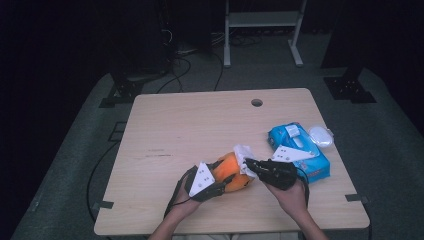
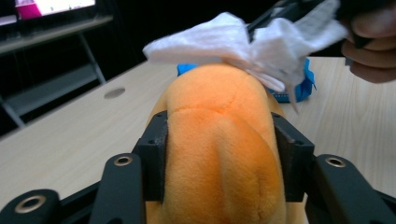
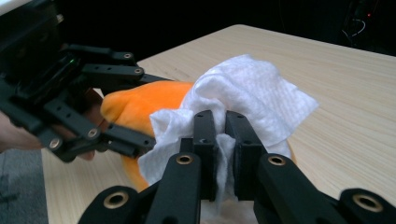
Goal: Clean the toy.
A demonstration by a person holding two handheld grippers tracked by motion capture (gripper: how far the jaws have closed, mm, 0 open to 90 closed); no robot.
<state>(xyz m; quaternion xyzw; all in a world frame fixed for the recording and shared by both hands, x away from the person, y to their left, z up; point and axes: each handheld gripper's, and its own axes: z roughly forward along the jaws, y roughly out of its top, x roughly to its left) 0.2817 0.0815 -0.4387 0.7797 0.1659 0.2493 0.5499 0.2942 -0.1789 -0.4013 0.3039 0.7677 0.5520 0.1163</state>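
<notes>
My left tongs (image 2: 219, 154) squeezed the soft orange plush toy (image 2: 219, 140), which yielded easily; my right tongs (image 3: 219, 135) pinched the thin, light white wipe (image 3: 247, 93) over it.

white wipe (image 3: 252, 93) atop orange plush (image 2: 219, 154)

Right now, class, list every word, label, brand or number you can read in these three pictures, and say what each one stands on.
No text can be read in any view.
Blue soft wet-wipe pack: white patches of print on its top, too small and blurred to read.
Bright screen at the far left behind the table: pink and white patches, blurred, no legible words.
Orange plush toy, white wipe and pale wooden table: no lettering seen.
</notes>
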